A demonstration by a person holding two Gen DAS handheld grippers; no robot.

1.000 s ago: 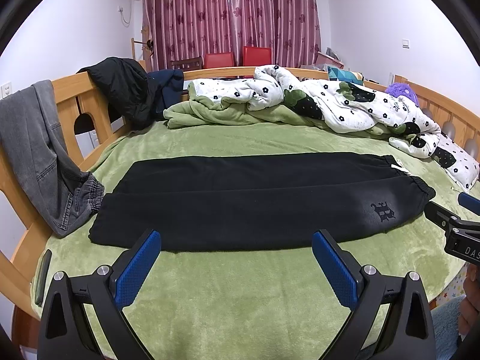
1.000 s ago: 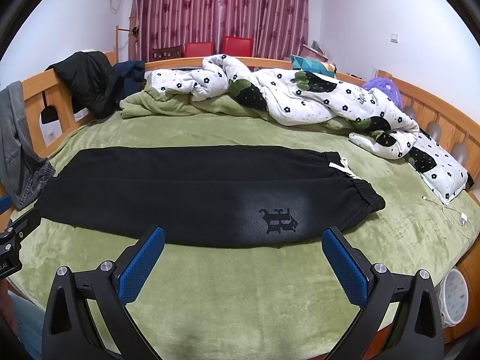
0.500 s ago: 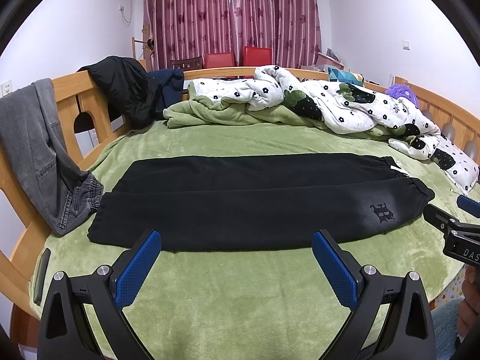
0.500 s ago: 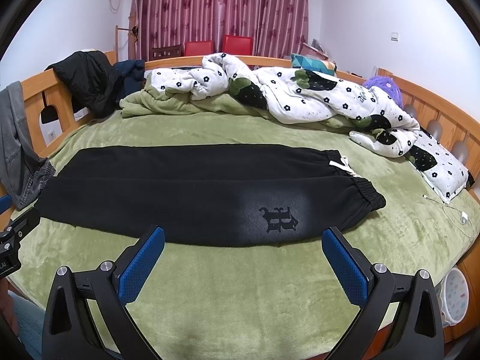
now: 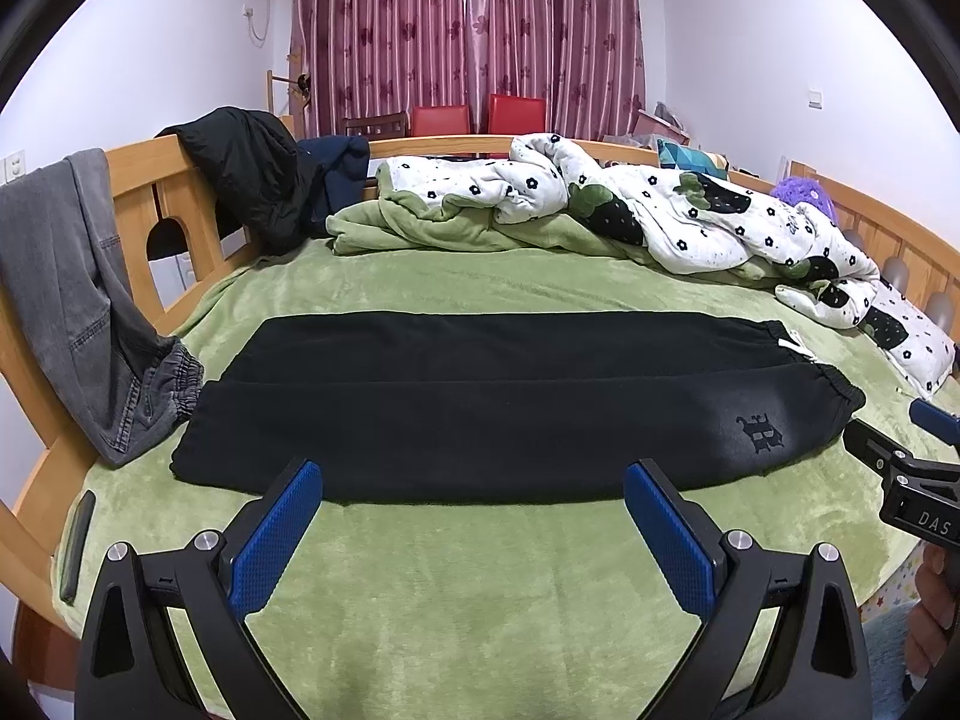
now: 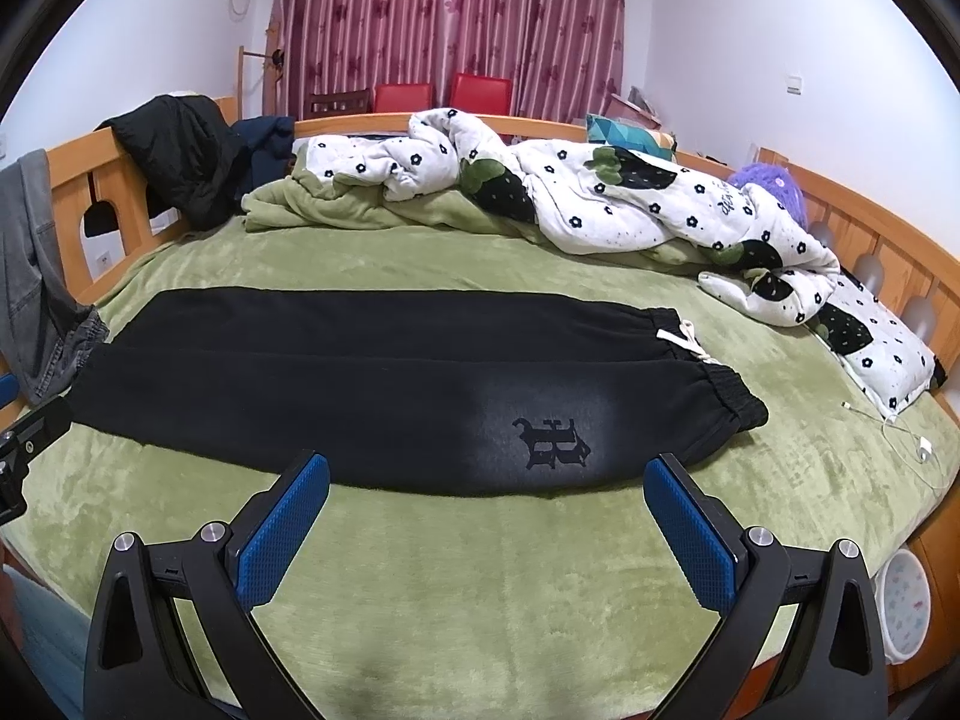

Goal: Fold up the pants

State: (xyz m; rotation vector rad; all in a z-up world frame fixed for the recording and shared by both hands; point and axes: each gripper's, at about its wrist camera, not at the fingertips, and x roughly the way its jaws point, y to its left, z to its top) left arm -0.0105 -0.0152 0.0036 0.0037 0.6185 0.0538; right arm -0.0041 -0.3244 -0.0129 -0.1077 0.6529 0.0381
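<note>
Black pants (image 5: 492, 408) lie flat across the green bed cover (image 5: 480, 588), legs side by side, cuffs at the left and the elastic waistband with a white drawstring at the right. A dark printed emblem (image 6: 552, 444) sits near the waist. The pants also show in the right wrist view (image 6: 372, 396). My left gripper (image 5: 474, 480) is open and empty, above the cover just short of the pants' near edge. My right gripper (image 6: 486, 474) is open and empty, by the near edge at the emblem. The right gripper's tip (image 5: 900, 468) shows at the right edge of the left wrist view.
A white flowered duvet (image 5: 690, 222) and a green blanket (image 5: 420, 228) are bunched at the back. Grey jeans (image 5: 78, 312) and a black jacket (image 5: 252, 174) hang on the wooden bed rail. A white charging cable (image 6: 912, 438) lies at the right. A dark phone (image 5: 78, 540) lies at the left edge.
Both grippers have shifted very slightly; the pants sit a touch lower and nearer in the views. Nothing was grasped or moved.
</note>
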